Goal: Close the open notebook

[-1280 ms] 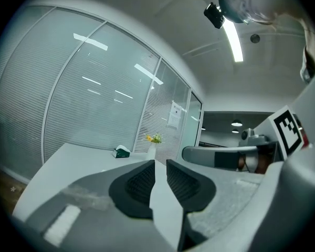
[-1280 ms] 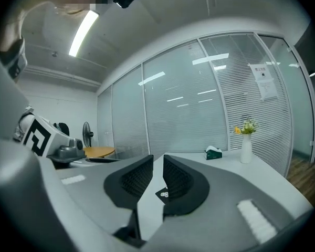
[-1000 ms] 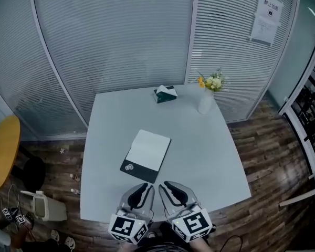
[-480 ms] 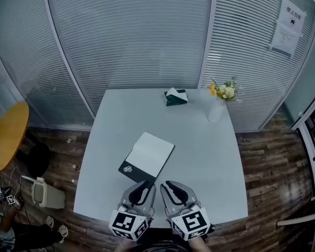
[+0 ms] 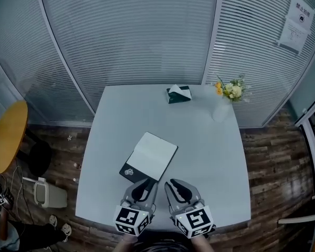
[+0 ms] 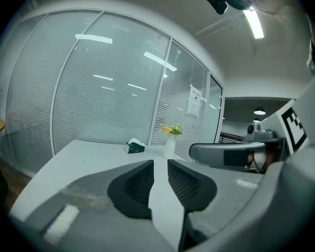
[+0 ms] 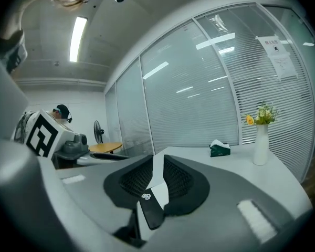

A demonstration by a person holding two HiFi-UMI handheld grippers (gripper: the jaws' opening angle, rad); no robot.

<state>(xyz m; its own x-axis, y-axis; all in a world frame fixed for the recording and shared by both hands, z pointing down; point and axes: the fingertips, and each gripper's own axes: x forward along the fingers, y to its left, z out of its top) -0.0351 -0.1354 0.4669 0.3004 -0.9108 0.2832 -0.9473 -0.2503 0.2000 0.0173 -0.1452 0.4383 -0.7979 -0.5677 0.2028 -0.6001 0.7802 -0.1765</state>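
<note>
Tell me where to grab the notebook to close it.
Probably the black flap at the notebook's near end. It lies flat beside the white page and is closest to the left gripper. Come in low from the near side, slip a jaw under its free edge, then fold it over the page.

Covered, cropped, unreadable
The jaws of the right claw (image 7: 157,164) hide all but a sliver of the notebook (image 7: 151,210) just ahead of it. Well left of the left claw (image 5: 145,185), the picture's edge crops a yellow round table (image 5: 8,140). The wall notice (image 5: 296,22) far beyond carries print too small to read.
</note>
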